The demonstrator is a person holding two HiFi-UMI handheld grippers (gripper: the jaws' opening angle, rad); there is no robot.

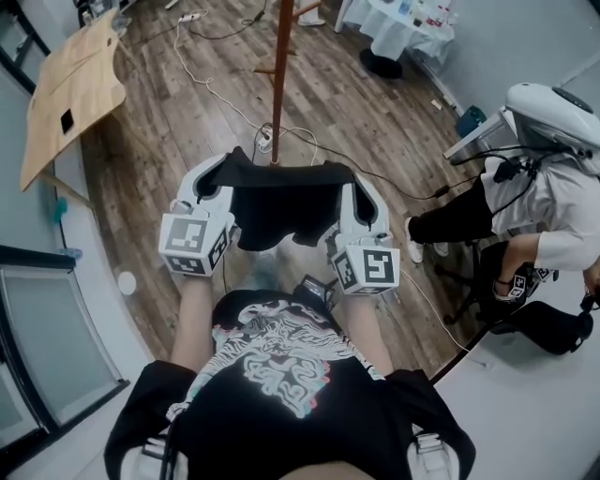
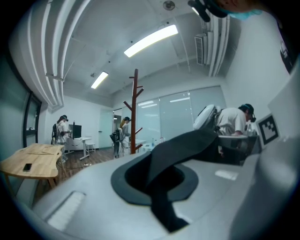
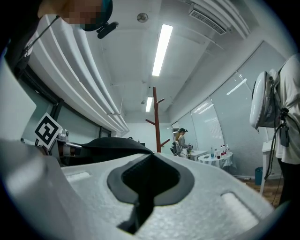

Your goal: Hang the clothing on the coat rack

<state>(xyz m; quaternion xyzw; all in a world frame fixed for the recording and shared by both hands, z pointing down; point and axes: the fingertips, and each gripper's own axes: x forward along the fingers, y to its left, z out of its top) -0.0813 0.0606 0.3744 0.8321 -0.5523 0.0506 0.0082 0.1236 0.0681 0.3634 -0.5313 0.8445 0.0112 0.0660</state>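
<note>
A black garment (image 1: 277, 199) hangs stretched between my two grippers at chest height. My left gripper (image 1: 217, 187) is shut on its left edge and my right gripper (image 1: 352, 202) on its right edge. The brown wooden coat rack (image 1: 280, 80) stands straight ahead, just past the garment. In the left gripper view the black cloth (image 2: 183, 143) runs out of the left gripper (image 2: 159, 185) toward the right, with the coat rack (image 2: 134, 112) a few steps off. In the right gripper view the cloth (image 3: 110, 144) leaves the right gripper (image 3: 146, 183) toward the left, and the coat rack (image 3: 154, 119) stands ahead.
A light wooden table (image 1: 70, 89) stands at the far left and white cables (image 1: 216, 94) trail over the plank floor near the rack's foot. A person (image 1: 544, 206) sits at the right beside a white desk edge. A white-draped table (image 1: 403, 28) is at the back.
</note>
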